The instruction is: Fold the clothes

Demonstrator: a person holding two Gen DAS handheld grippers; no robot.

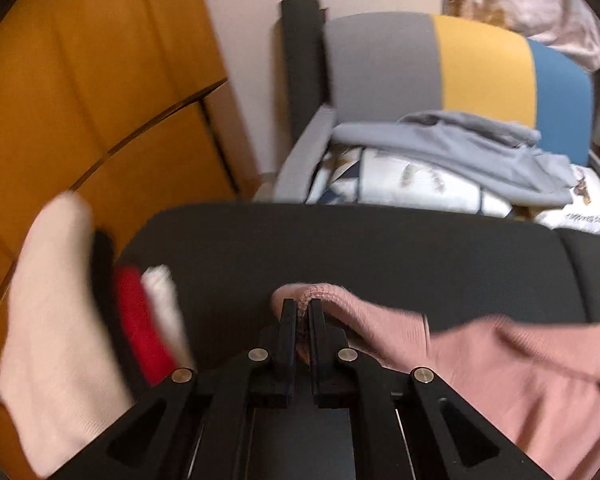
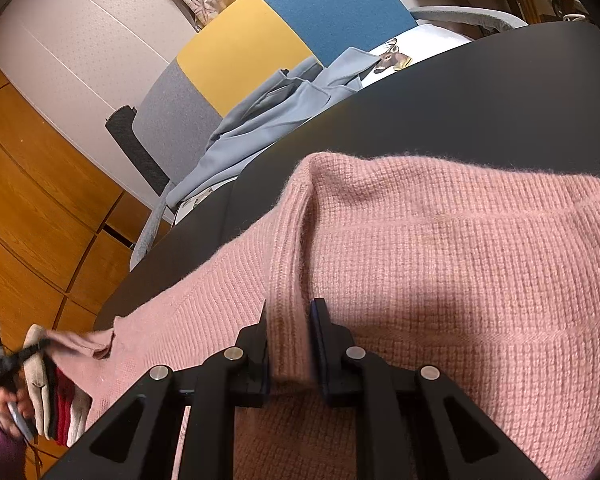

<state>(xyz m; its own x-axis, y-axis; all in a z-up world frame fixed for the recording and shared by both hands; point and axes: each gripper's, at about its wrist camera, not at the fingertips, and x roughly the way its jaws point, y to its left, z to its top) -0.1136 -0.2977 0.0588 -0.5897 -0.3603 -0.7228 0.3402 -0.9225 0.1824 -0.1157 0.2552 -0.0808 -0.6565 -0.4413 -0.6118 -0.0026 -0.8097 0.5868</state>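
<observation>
Mid-fold: left claw [image 1: 303,320] is clamped on the pink sweater [image 2: 440,260] sleeve; right claw [image 2: 288,340] pinches a ridge; next, carry both across the dark worktop [image 1: 340,248].

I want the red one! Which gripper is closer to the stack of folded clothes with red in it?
Left. The left gripper, shut on the pink sweater, is right beside the folded stack. The right gripper grips the sweater farther along the table.
</observation>
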